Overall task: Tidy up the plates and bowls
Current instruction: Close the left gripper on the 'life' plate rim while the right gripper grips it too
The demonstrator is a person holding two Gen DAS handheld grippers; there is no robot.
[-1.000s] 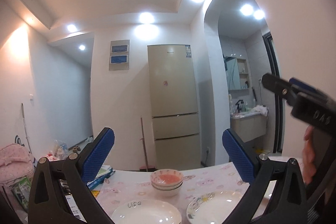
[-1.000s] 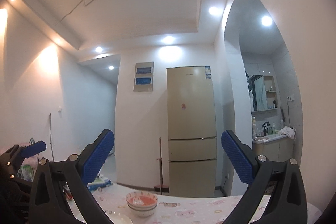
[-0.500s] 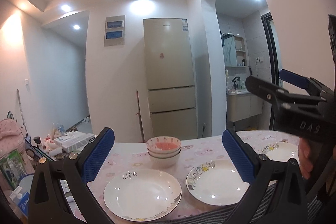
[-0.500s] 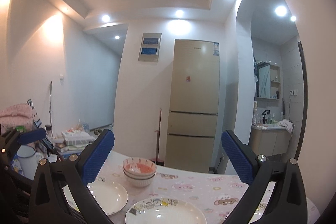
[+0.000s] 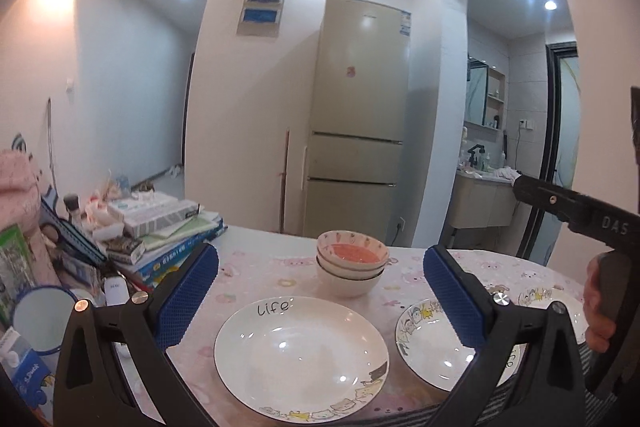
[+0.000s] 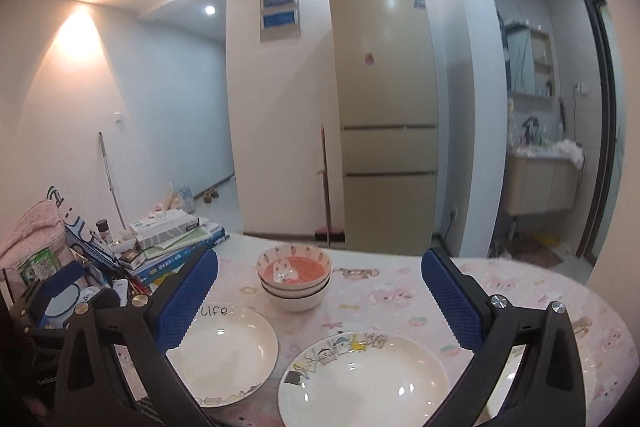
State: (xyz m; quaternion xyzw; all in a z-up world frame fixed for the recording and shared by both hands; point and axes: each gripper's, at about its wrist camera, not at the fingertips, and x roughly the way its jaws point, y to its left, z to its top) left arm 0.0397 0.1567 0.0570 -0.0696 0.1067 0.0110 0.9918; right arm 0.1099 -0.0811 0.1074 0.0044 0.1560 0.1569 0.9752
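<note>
A stack of white bowls with a pink inside (image 5: 351, 267) (image 6: 295, 279) stands mid-table on the pink tablecloth. In front of it lies a white plate marked "life" (image 5: 302, 353) (image 6: 224, 351) and, to its right, a plate with cartoon drawings (image 5: 434, 345) (image 6: 362, 375). A third plate (image 5: 548, 301) lies far right in the left wrist view. My left gripper (image 5: 320, 291) is open and empty above the "life" plate. My right gripper (image 6: 320, 293) is open and empty above the cartoon plate; its body shows at the right of the left wrist view (image 5: 576, 215).
A pile of books and boxes (image 5: 160, 231) (image 6: 168, 239) and clutter with a pink bag (image 6: 32, 239) crowd the table's left end. A blue-rimmed enamel mug (image 5: 40, 319) stands at the near left. A beige fridge (image 5: 356, 131) stands behind the table.
Both grippers have tilted down from the ceiling and wall toward the table. The plates and bowls now fill the lower part of both views. Both grippers stay open.
</note>
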